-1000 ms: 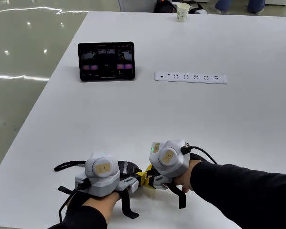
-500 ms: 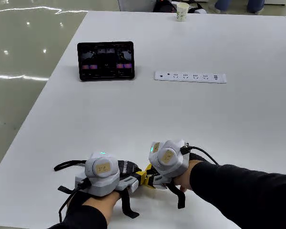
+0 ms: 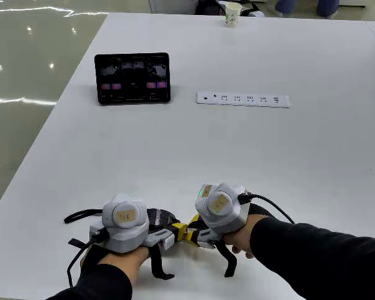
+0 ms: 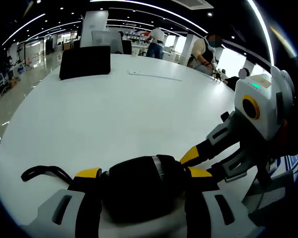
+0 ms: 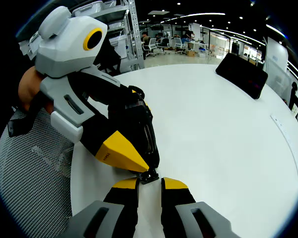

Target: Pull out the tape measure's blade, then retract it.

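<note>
Well nearer than tablet (image 3: 132,77), at bench (image 3: 250,150) edge, head view: I see left tool (image 3: 172,230) and right tool (image 3: 191,235) tip to tip. Left gripper view: left tool clamped around black tape measure (image 4: 141,186) case, tablet far beyond. Right gripper view: right tool pressed nearly together, pinching blade hook (image 5: 149,175) at case mouth.
</note>
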